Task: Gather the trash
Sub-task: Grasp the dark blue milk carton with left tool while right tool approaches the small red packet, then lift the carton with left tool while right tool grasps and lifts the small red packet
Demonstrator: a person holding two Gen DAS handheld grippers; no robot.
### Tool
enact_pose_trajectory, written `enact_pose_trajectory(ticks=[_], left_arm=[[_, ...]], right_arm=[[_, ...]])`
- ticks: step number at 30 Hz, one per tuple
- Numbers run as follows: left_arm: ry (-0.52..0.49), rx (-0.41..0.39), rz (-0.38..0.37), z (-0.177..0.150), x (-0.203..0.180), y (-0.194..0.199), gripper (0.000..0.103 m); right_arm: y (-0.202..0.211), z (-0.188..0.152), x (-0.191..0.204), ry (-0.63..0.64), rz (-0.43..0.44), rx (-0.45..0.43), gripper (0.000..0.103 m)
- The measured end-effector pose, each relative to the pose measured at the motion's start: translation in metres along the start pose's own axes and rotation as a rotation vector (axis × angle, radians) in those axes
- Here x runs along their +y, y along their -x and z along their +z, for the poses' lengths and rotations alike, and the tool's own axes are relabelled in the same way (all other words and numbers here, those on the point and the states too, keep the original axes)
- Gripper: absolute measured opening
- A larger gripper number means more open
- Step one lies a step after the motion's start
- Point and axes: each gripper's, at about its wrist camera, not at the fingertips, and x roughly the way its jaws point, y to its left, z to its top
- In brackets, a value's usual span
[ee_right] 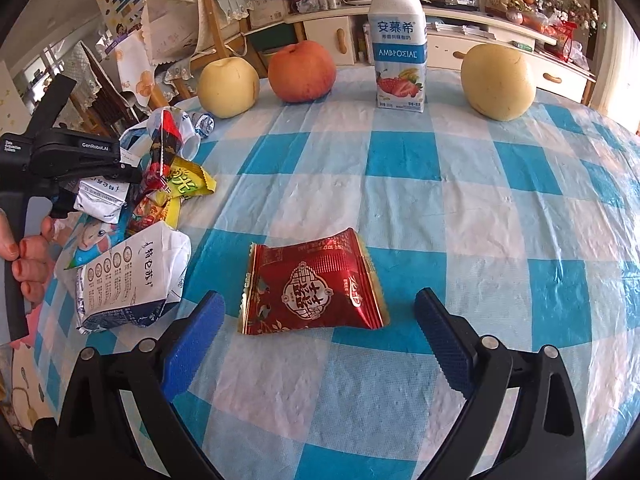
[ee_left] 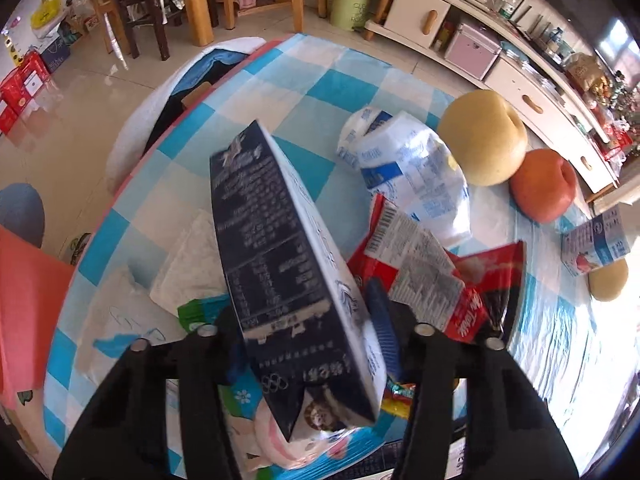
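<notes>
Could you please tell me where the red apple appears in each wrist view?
Left wrist: the red apple is at the right, mid-height, beside a yellow pear.
Right wrist: top, left of centre, right of that pear.
Shared landmark: the yogurt bottle.

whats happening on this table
A person is clearing trash with a gripper in each hand. The left gripper has closed on a dark milk carton over a pile of wrappers at the table's edge. The right gripper is open, its fingers either side of a red wrapper lying flat on the checked cloth. Fruit and a yogurt bottle stand at the back.
</notes>
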Motion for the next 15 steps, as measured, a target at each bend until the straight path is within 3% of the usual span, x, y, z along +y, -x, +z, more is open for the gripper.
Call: enact_pose_trajectory(ticks=[5,15], left_arm=[[0.003,-0.027,-0.052,-0.015,0.006,0.007,0.035],[0.0,-0.113,-0.135,-0.045,0.022,0.048,0.033]], right_arm=[[0.001,0.0,0.004,0.04,-0.07,-0.029,0.095],[-0.01,0.002,0.001,0.065,-0.119,-0.033,0.095]])
